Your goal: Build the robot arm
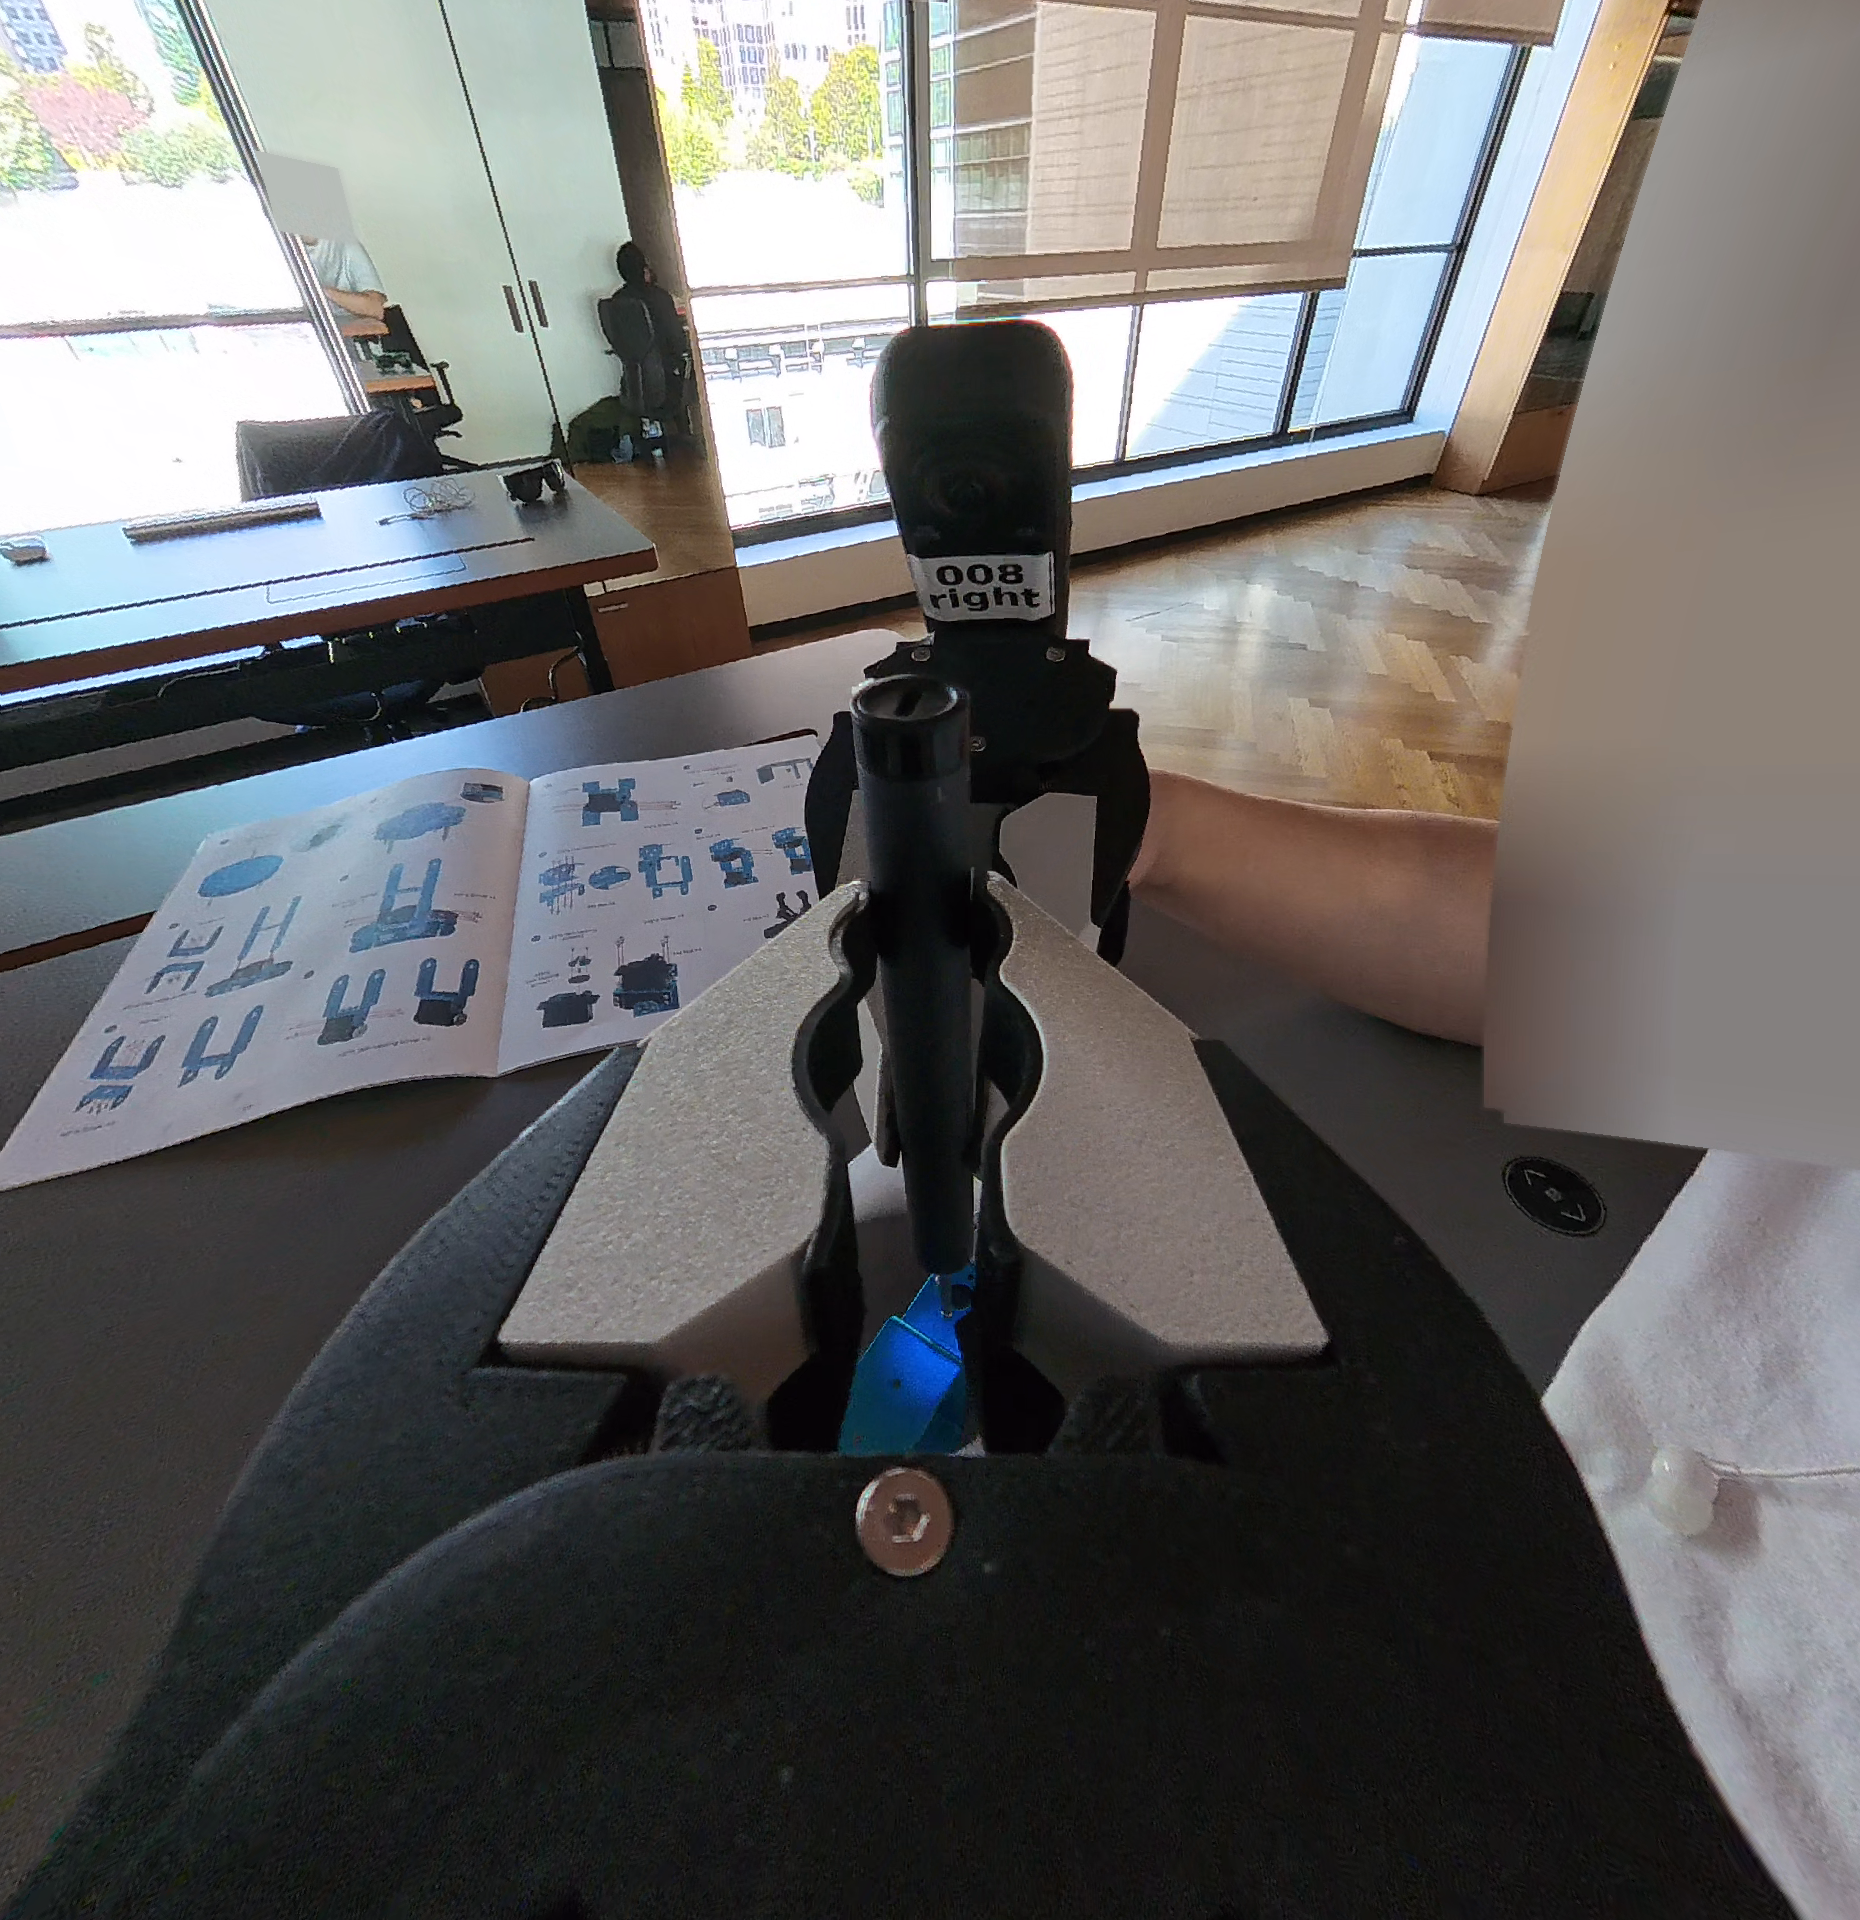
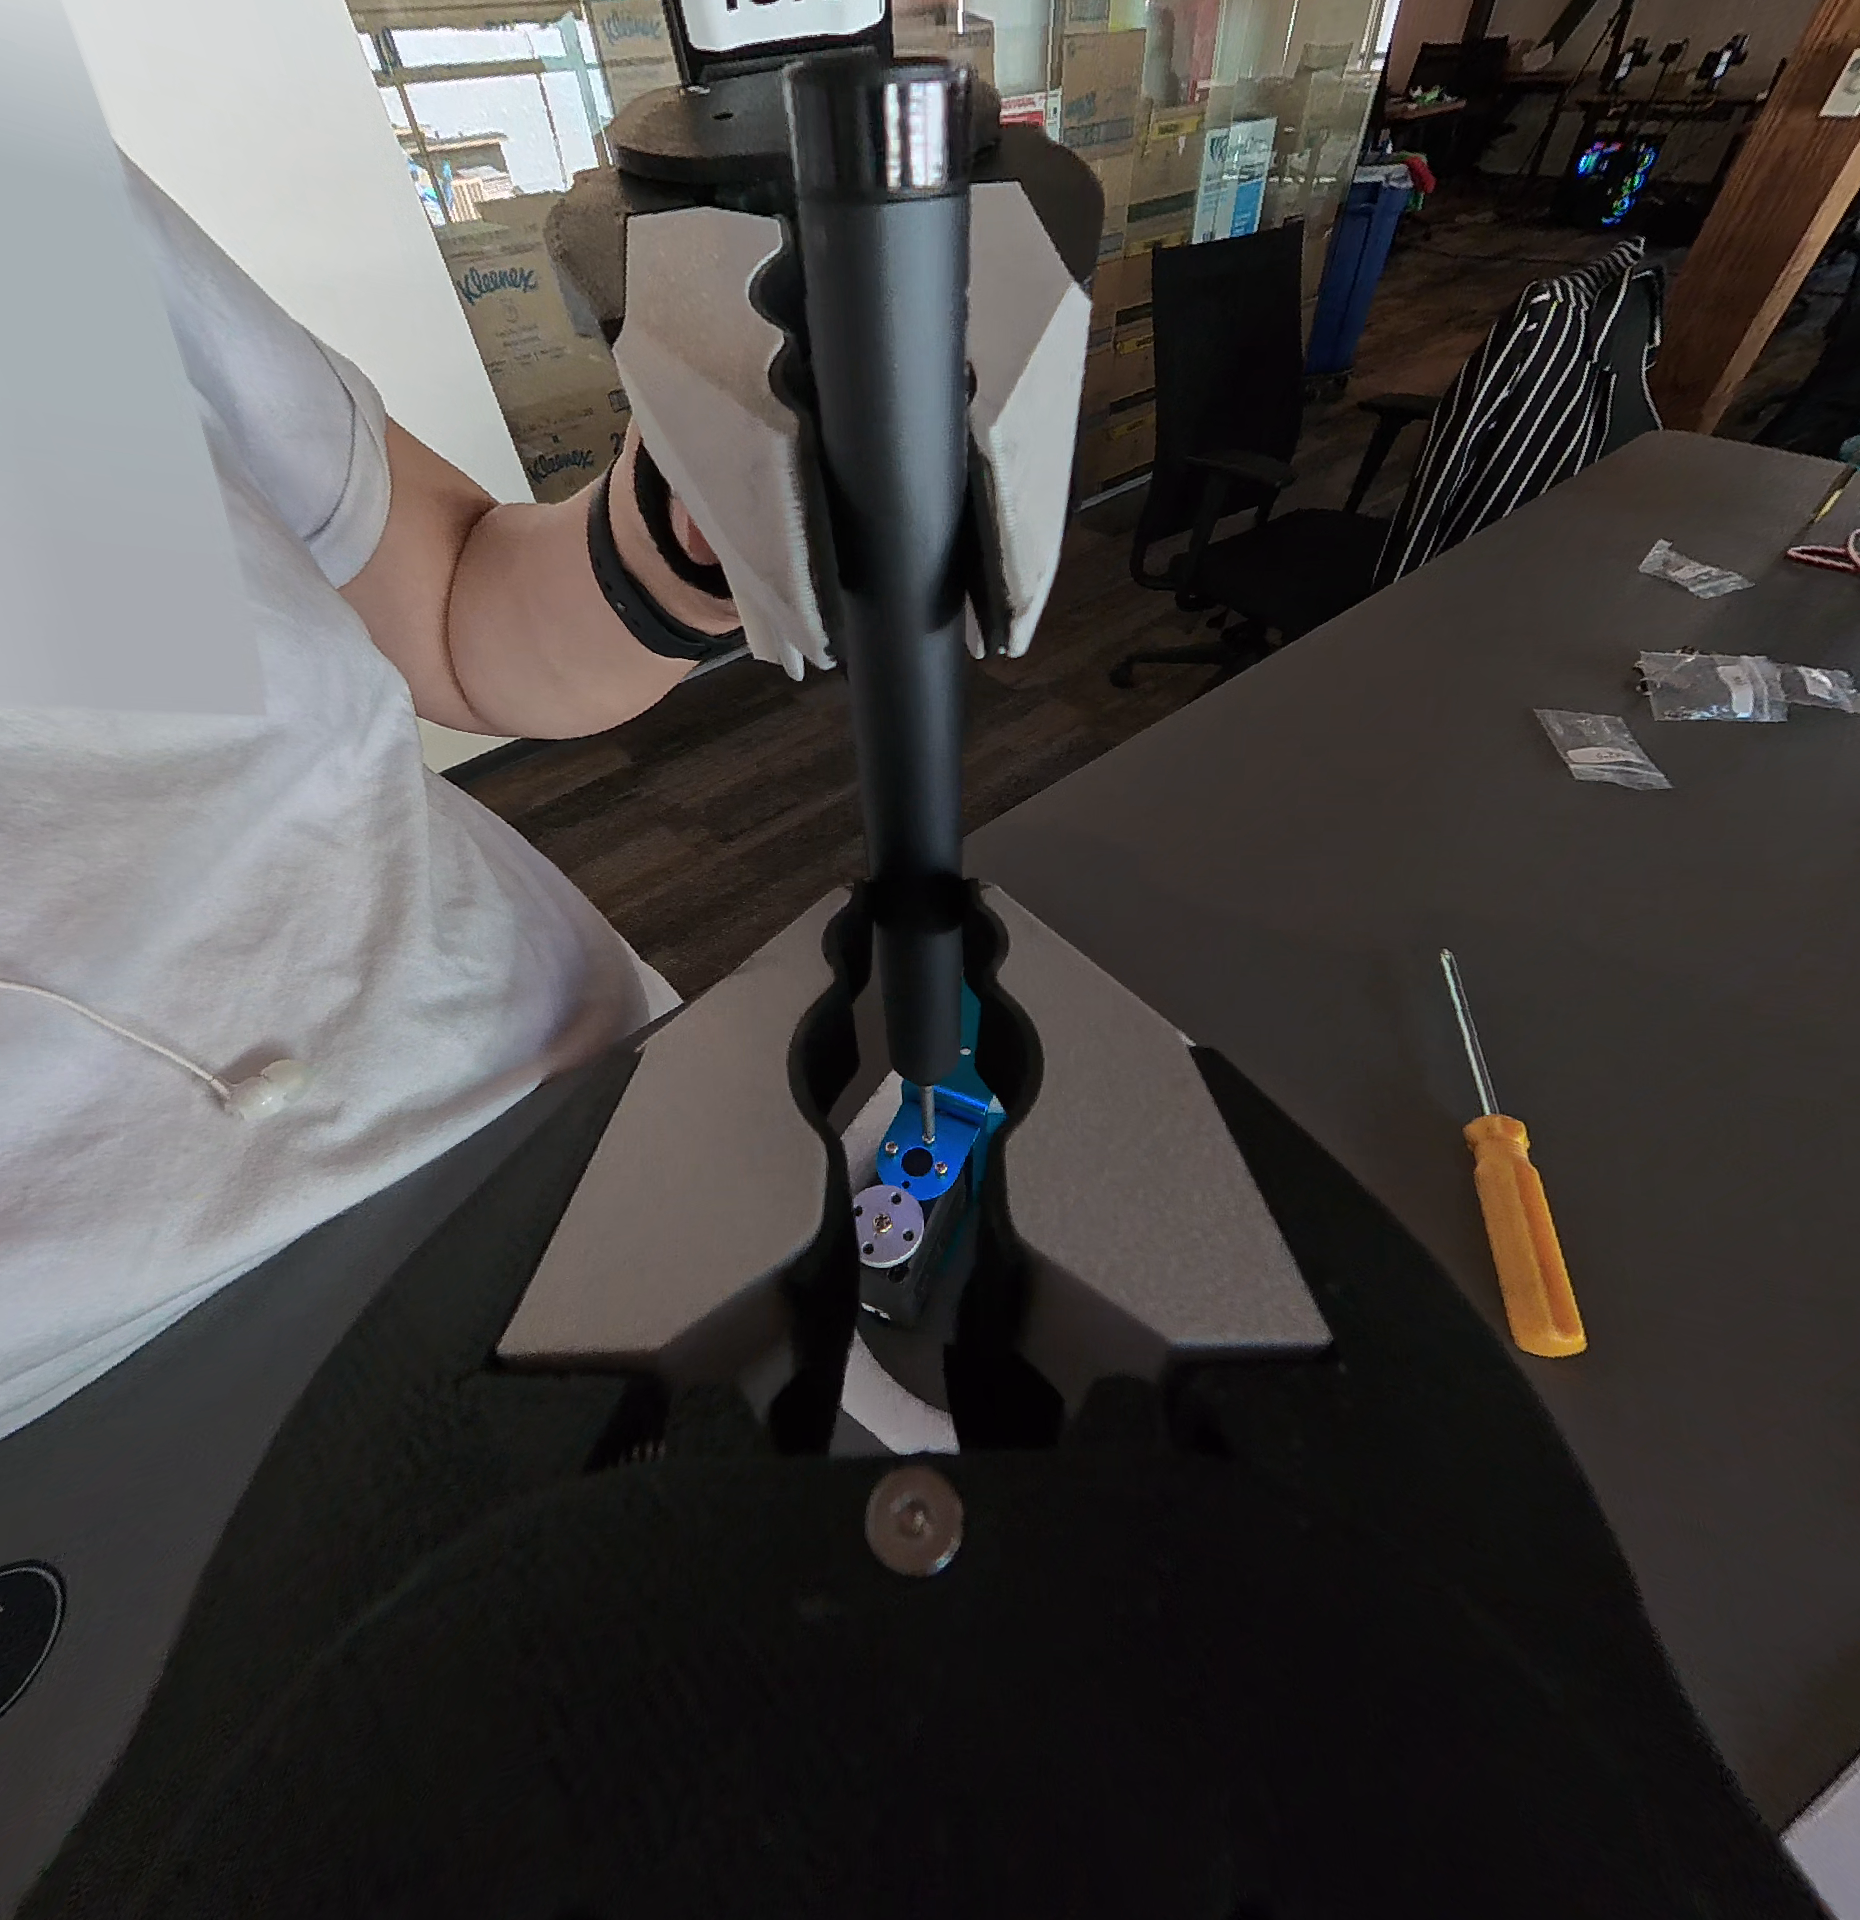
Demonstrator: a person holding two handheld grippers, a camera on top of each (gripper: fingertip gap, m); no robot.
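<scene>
The left gripper [image 1: 921,914] has its fingers clamped on a black driver [image 1: 921,997]. The right gripper [image 2: 915,904] has its fingers closed on a blue bracket [image 2: 931,1143]. Below lies a dark desk [image 2: 1321,935] with a manual [image 1: 334,935] and an orange screwdriver [image 2: 1523,1236], in a windowed office.

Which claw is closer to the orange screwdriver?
Right. The right claw sits low, with the orange screwdriver lying just beside it on the table. The left claw is higher up, gripping the black driver.

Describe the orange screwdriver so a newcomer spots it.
On the dark grey table, beside the right gripper, lies the orange screwdriver. It is the only loose tool there, nearer than the clear plastic bags, with an orange handle and thin steel shaft.
</scene>
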